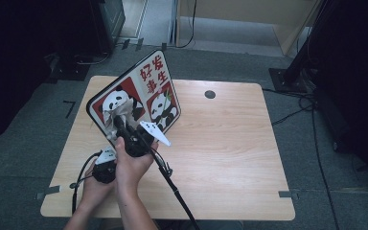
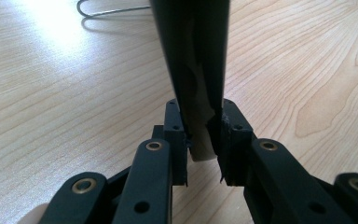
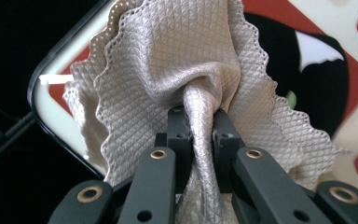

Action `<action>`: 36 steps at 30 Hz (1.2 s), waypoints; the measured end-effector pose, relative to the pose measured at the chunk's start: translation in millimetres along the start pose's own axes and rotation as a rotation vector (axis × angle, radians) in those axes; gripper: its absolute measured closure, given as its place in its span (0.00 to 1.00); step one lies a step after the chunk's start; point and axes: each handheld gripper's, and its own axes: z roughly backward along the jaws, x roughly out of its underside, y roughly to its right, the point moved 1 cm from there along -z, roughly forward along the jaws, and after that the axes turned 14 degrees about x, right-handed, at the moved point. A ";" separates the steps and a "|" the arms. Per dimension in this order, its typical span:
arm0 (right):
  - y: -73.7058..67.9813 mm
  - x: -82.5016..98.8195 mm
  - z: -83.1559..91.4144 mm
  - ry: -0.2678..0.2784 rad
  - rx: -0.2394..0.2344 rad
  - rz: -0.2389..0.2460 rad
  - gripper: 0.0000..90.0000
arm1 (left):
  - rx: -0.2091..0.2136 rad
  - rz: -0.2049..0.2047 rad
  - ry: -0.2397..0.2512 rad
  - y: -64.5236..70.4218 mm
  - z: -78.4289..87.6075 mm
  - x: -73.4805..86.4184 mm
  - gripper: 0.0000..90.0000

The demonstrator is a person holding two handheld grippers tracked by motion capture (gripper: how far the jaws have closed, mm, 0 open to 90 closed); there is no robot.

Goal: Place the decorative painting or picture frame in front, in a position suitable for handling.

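A rectangular tray with a black rim, printed with pandas and red characters (image 1: pixel 136 98), stands tilted on its edge over the near-left part of the pale wooden surface (image 1: pixel 230 143); the left hand-held gripper (image 2: pixel 204 140) is clenched on the tray's lower rim and props it up. The right hand-held gripper (image 3: pixel 200 126) grasps a bunched beige cloth with a quilted weave and scalloped edge (image 3: pixel 182 60); the cloth lies spread against the tray's printed face, over the left panda (image 1: pixel 120 108). The step in hand looks like wiping the tray; the cloth already touches the picture side. The next move probably calls for dragging the cloth across the face with steady pressure while the left grip stays firm; the tray could swing or slip otherwise.
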 end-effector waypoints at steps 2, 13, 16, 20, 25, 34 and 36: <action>14.1 5.5 -0.5 -0.026 0.022 -0.014 0.91 | -0.002 0.001 0.000 0.4 -0.2 0.0 0.86; 95.9 35.6 -13.6 -0.145 0.287 0.002 0.91 | -0.005 -0.007 -0.005 0.9 -0.1 0.0 0.86; 106.5 37.1 -17.4 -0.157 0.327 0.010 0.91 | -0.005 -0.006 -0.007 0.7 -0.1 -0.3 0.86; 118.9 40.1 -20.6 -0.172 0.347 -0.023 0.91 | -0.004 -0.005 -0.009 0.5 0.0 -0.5 0.86; 105.4 26.8 -20.2 -0.118 0.260 -0.055 0.91 | -0.004 -0.005 -0.008 0.7 -0.1 -0.4 0.86; 83.5 3.9 -23.5 -0.067 0.196 0.078 0.90 | -0.004 -0.004 -0.008 1.1 -0.2 -0.5 0.86; 100.0 12.5 -26.1 -0.094 0.274 0.076 0.90 | -0.006 -0.008 -0.012 1.0 -0.1 -0.6 0.86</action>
